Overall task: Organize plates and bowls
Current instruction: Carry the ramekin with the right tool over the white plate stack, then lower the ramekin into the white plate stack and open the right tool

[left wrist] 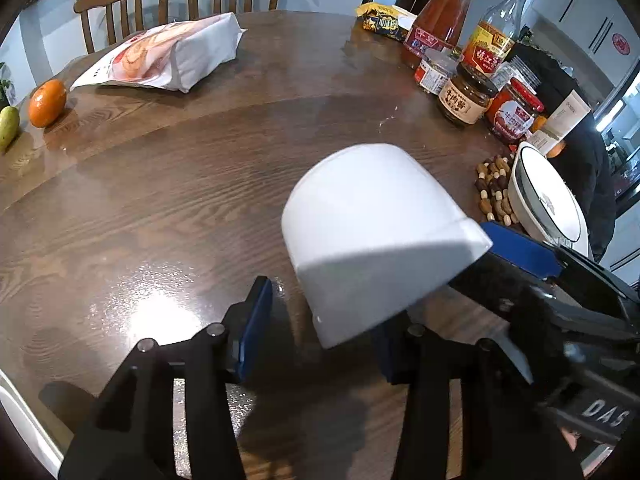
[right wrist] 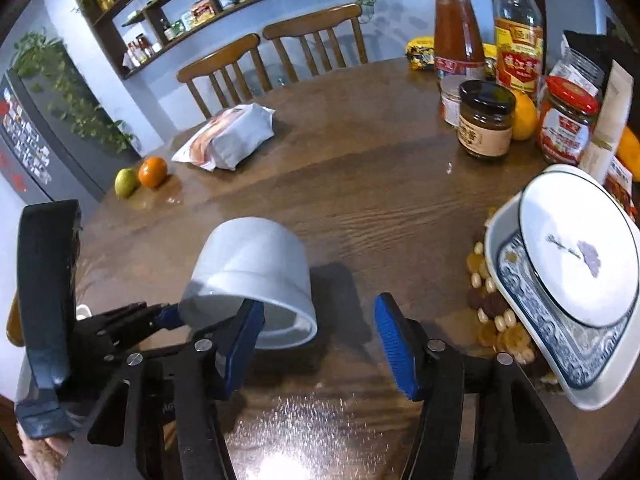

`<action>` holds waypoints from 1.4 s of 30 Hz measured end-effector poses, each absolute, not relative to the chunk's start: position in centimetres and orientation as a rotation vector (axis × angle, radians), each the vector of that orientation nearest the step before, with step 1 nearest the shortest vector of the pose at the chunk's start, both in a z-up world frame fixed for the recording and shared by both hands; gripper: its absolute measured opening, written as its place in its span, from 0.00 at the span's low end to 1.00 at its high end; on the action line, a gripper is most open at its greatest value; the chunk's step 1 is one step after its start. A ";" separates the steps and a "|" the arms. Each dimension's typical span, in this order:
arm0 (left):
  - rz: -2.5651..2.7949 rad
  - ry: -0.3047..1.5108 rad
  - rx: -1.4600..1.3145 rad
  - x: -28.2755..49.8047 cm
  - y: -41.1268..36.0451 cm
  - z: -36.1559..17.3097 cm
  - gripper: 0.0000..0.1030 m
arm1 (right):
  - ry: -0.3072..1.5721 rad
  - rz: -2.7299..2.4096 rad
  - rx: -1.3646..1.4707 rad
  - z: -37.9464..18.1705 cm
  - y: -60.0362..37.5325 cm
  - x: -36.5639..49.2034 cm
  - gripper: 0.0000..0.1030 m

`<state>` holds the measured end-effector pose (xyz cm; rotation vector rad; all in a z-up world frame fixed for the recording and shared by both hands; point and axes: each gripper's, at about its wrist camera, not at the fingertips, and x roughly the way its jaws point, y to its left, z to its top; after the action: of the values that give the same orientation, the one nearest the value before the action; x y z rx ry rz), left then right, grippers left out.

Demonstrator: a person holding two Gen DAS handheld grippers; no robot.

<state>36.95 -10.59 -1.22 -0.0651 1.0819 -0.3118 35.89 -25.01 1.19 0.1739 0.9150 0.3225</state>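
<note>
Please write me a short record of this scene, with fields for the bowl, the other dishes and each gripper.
bowl: white bowl, tipped, opening facing the right gripper
stack: flowered plate lying in blue-patterned dish, both tilted
left gripper: at the bowl's rim; grip unclear
right gripper: open, one finger in front of the bowl's opening
surface: wooden table

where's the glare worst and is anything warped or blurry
Left wrist view: a bright glare patch washes out the table at lower left, and the white bowl looks slightly soft-edged. Right wrist view: speckled glare at bottom centre; the fisheye bends the chairs and shelves; the corners go dark.
</note>
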 end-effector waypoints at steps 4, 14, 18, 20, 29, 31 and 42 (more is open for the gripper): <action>-0.301 1.061 -0.039 36.8 -10.7 -1.2 0.37 | 0.909 0.334 0.152 0.2 -23.9 36.8 0.57; -0.329 1.047 -0.024 36.6 -11.1 -1.3 0.25 | 0.887 0.373 0.213 -1.2 -23.3 37.7 0.19; -0.321 1.056 -0.020 36.3 -11.2 -1.0 0.26 | 0.886 0.362 0.203 -1.0 -23.0 37.5 0.19; -0.318 1.044 -0.015 35.8 -11.2 -0.3 0.27 | 0.884 0.358 0.208 -0.6 -23.1 37.2 0.19; -0.247 0.907 0.005 30.7 -9.4 5.6 0.27 | 0.770 0.392 0.198 4.5 -22.1 33.1 0.19; -0.240 0.896 -0.018 29.3 -8.1 6.6 0.28 | 0.754 0.403 0.172 5.8 -21.2 31.9 0.19; -0.144 0.879 -0.110 23.0 -1.1 9.8 0.28 | 0.754 0.497 0.018 10.6 -13.3 26.2 0.19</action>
<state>22.99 -1.08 9.76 -0.1099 0.8794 -0.1444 26.20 -13.32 10.57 0.0184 0.7536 0.4970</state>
